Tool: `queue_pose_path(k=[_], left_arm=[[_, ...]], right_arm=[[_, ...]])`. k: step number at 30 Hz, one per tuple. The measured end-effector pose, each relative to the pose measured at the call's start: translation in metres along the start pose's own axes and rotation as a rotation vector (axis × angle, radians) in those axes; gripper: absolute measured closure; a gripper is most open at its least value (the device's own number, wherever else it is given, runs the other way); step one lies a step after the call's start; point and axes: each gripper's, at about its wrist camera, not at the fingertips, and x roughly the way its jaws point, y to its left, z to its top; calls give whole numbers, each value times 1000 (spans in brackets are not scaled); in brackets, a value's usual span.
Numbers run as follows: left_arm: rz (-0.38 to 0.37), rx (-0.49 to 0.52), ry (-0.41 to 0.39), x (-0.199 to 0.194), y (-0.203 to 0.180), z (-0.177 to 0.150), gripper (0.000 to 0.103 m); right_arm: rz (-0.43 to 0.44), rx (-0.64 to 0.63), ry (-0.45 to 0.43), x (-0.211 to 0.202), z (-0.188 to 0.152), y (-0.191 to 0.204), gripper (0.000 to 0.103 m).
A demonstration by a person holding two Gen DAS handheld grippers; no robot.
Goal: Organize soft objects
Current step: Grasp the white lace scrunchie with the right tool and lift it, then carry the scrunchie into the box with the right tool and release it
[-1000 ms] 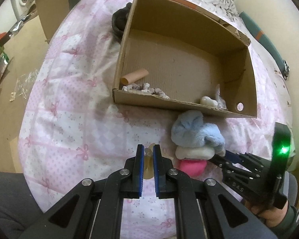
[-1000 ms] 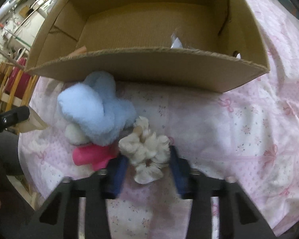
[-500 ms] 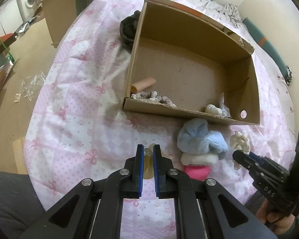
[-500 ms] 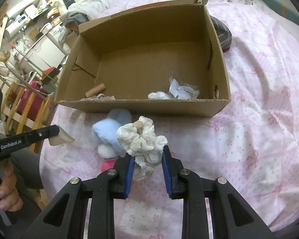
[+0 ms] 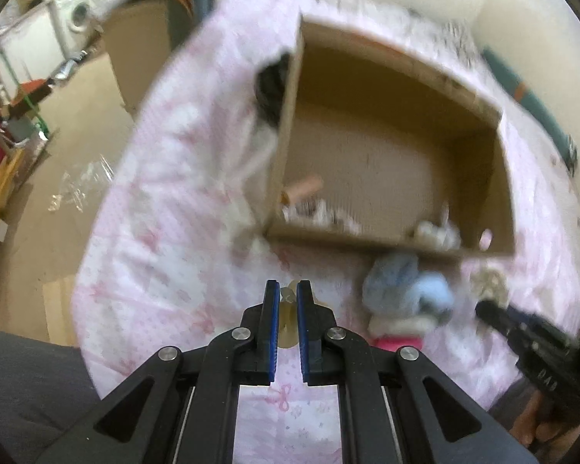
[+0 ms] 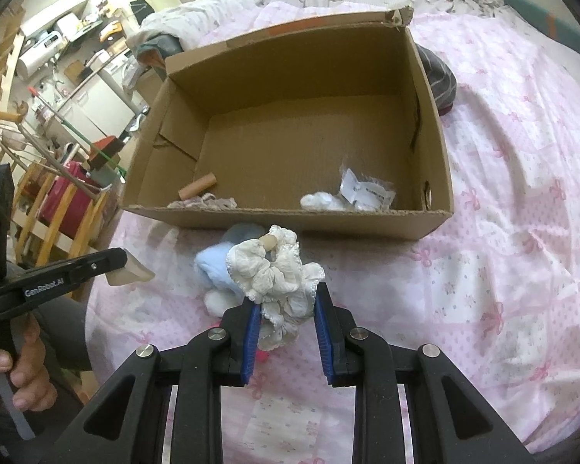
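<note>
- While the frilly cream fabric scrunchie (image 6: 280, 276) hangs pinched between the blue pads of the right gripper (image 6: 286, 309), lifted over the pink patterned bedspread (image 6: 483, 270) just short of the near wall of the open brown cardboard box (image 6: 290, 220), the jaws stand partly apart, with only the lower folds of the fabric between them.
- Because so little of the ruffle is caught, it could slip out on the way over the wall and land back on the bedspread, or its loose frill could snag on the rough cardboard edge.
- A low carry could also brush the fluffy pale blue soft toy (image 6: 216, 257) lying against the box front, nudging it and the white (image 6: 216, 301) and pink pieces under it.
- Over on the other side, the left gripper (image 5: 288, 305) has its jaws nearly together on a small pale beige object (image 5: 289, 295); a weak hold there could drop it outside the box.
- What that beige object is cannot be made out; only a sliver shows between the pads.
- Heavy blur in the left wrist view smears the box contents; the right wrist view shows a tan cardboard tube (image 6: 197, 186), a white soft lump (image 6: 321, 202) and a clear plastic packet (image 6: 367, 193).
- A dark bundle (image 6: 437, 77) behind the box is partly hidden by its wall.
</note>
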Motion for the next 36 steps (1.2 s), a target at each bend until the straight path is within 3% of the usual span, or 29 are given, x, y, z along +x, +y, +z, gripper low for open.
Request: queue_pose_path(k=[3,7,15,23,30,36], left_arm=[[1,43,-123,-32,-7,9,95],[-16,61,-212,-56,-15,24,95],[-56,88,-290,-71,-32,83,95],[-109,112,-313,-43,-52,111,95],[-74,139,-221,13,-57,98,95],[-75,151,-176,33,-58,91,94]], right_arm=[[38,-1,-63,-16,2,3,75],[82,-1,-170,-44,9,5,75],[112,50,-281,-72,41,-9,75],[65,56,-292,-60,77,-30,75],[36,132,-243,-30,77,-55,75],[34,153,-192,-13,72,-61,75]])
